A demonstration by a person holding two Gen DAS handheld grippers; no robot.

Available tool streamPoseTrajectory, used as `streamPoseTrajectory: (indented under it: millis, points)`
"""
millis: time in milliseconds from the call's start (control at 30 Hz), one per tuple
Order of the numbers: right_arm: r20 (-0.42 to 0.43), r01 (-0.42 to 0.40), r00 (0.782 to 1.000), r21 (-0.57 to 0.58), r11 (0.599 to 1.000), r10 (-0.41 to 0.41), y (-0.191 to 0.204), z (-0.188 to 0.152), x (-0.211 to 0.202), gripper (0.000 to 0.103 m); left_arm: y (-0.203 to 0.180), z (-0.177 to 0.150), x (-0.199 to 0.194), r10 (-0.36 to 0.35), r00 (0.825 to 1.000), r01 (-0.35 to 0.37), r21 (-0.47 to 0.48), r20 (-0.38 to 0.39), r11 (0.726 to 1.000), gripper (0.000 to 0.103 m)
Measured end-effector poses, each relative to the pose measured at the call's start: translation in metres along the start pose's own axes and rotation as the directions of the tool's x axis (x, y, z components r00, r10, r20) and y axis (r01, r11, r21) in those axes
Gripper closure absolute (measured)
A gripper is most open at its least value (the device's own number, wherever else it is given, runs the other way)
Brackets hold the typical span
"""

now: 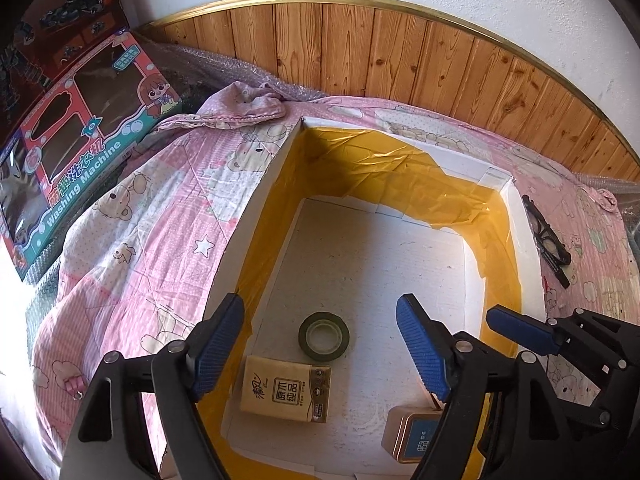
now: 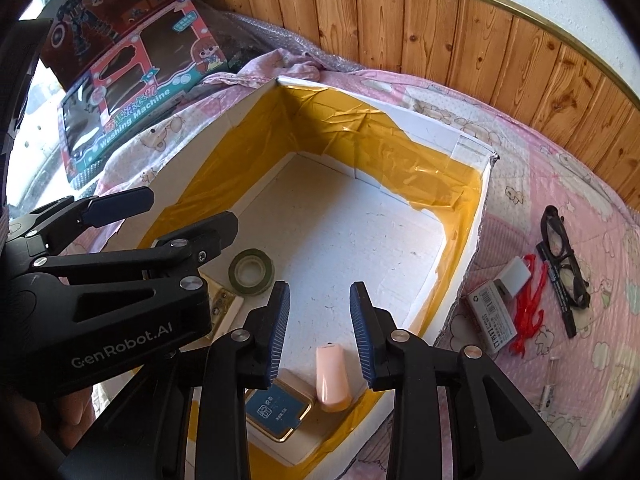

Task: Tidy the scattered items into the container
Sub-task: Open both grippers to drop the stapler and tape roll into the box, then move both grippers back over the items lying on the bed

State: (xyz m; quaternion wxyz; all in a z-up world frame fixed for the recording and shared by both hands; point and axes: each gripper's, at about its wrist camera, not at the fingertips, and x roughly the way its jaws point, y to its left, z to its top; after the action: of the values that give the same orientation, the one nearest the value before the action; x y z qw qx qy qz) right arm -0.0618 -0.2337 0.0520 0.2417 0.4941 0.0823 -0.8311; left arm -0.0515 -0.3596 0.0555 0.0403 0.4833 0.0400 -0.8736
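Observation:
A white foam box lined with yellow tape (image 1: 404, 168) (image 2: 400, 148) sits on a pink quilt. On its floor lie a tape roll (image 1: 324, 336) (image 2: 252, 272), a tan tissue packet (image 1: 286, 394), a tin with a blue label (image 1: 416, 432) (image 2: 278, 408) and a pink oblong item (image 2: 332, 376). My left gripper (image 1: 320, 308) (image 2: 192, 206) hangs open over the tape roll and holds nothing. Above the pink item my right gripper (image 2: 320, 292) stands open, its fingers not touching it. Black glasses (image 2: 564, 256) (image 1: 546, 236), a marker (image 2: 560, 300), a red item (image 2: 528, 304), a white adapter (image 2: 514, 276) and a barcoded grey pack (image 2: 490, 316) lie right of the box.
A small clear tube (image 2: 550, 384) lies on the quilt (image 1: 140, 220) near the front right. A "Washing Machine" toy carton (image 1: 72, 152) (image 2: 132, 112) leans at the back left. Behind the bed are bubble wrap (image 1: 208, 68) and a wood-panelled wall (image 1: 400, 48).

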Motion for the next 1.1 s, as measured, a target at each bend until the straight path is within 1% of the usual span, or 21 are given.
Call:
streamPoseTrajectory:
  millis: [233,367,433,533,600,733,867,1100]
  points:
    - [0.037,-0.025,0.999,0.009,1.000,0.025,-0.002,-0.010,-0.023,0.070,0.002,-0.005,-0.015,-0.009,1.000,0.009,-0.012,0.013,1.000,0.024]
    - [0.100,-0.065,0.993,0.013,0.998,0.064,-0.003,-0.024,-0.048,0.070,-0.003,-0.015,-0.037,-0.023,0.999,0.023,-0.001,0.044,1.000,0.024]
    - [0.131,-0.083,0.988,0.014,0.996,0.081,-0.005,-0.032,-0.063,0.070,-0.007,-0.024,-0.051,-0.038,0.997,0.037,0.013,0.070,0.999,0.024]
    - [0.161,-0.081,0.984,0.008,0.997,0.079,-0.007,-0.046,-0.082,0.070,-0.015,-0.041,-0.070,-0.067,0.993,0.064,0.028,0.098,0.998,0.024]
    - [0.178,-0.076,0.981,0.000,0.997,0.075,-0.008,-0.056,-0.093,0.070,-0.021,-0.053,-0.081,-0.067,0.992,0.064,0.033,0.110,0.997,0.024]
    - [0.200,-0.061,0.978,-0.020,0.998,0.064,-0.010,-0.077,-0.111,0.070,-0.027,-0.075,-0.100,-0.082,0.988,0.081,0.012,0.127,0.997,0.024]
    - [0.208,-0.068,0.976,-0.013,0.998,0.069,-0.015,-0.099,-0.122,0.070,-0.033,-0.094,-0.107,-0.097,0.989,0.098,-0.007,0.108,0.995,0.024]
    - [0.203,-0.079,0.977,0.027,0.997,0.072,-0.033,-0.129,-0.131,0.070,-0.055,-0.119,-0.118,-0.113,0.989,0.113,0.002,0.095,0.994,0.024]
